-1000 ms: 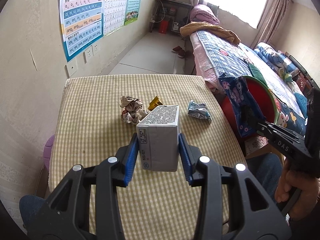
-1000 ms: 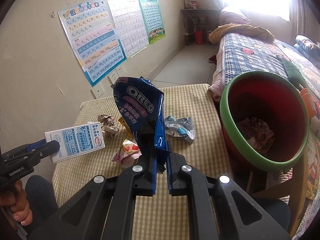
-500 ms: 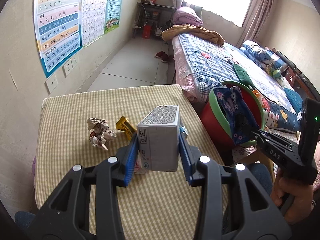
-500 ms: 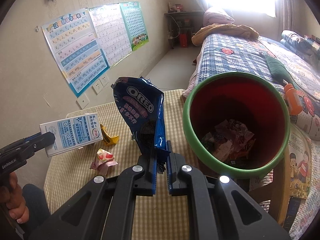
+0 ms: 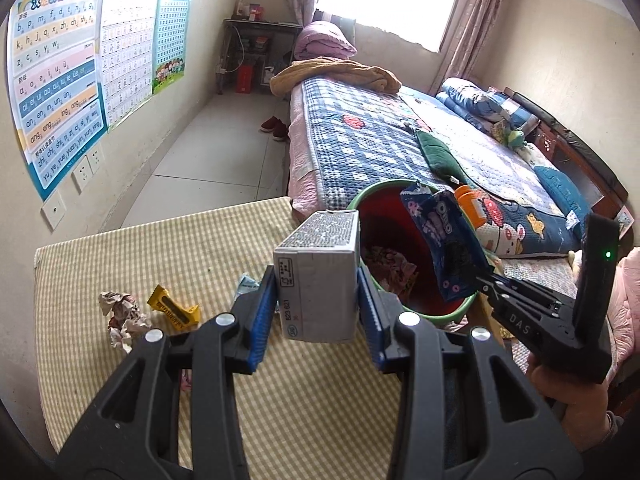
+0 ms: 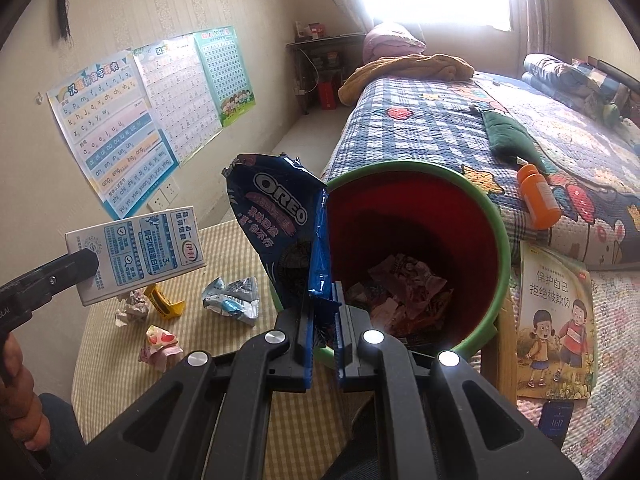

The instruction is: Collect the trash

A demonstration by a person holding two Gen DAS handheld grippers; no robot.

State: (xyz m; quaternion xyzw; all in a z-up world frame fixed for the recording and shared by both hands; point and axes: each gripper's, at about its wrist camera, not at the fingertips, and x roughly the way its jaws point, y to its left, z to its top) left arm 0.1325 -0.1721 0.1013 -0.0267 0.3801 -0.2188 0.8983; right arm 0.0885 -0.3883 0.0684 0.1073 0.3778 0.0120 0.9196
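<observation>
so over the last second both my hands swung off the checked table (image 5: pixel 120 248) toward the red bin (image 6: pixel 492 216). My left gripper (image 5: pixel 316 308) had the milk carton (image 5: pixel 320 280) over the middle of the table with the crumpled paper (image 5: pixel 120 312) right behind it, now the carton's front end is up against the bin's green rim and the paper sits well off to the left of it. My right gripper (image 6: pixel 322 320) carried the Oreo wrapper (image 6: pixel 280 224) from over the table scraps to the bin's near rim, and the bin mouth now fills the view in front of it
</observation>
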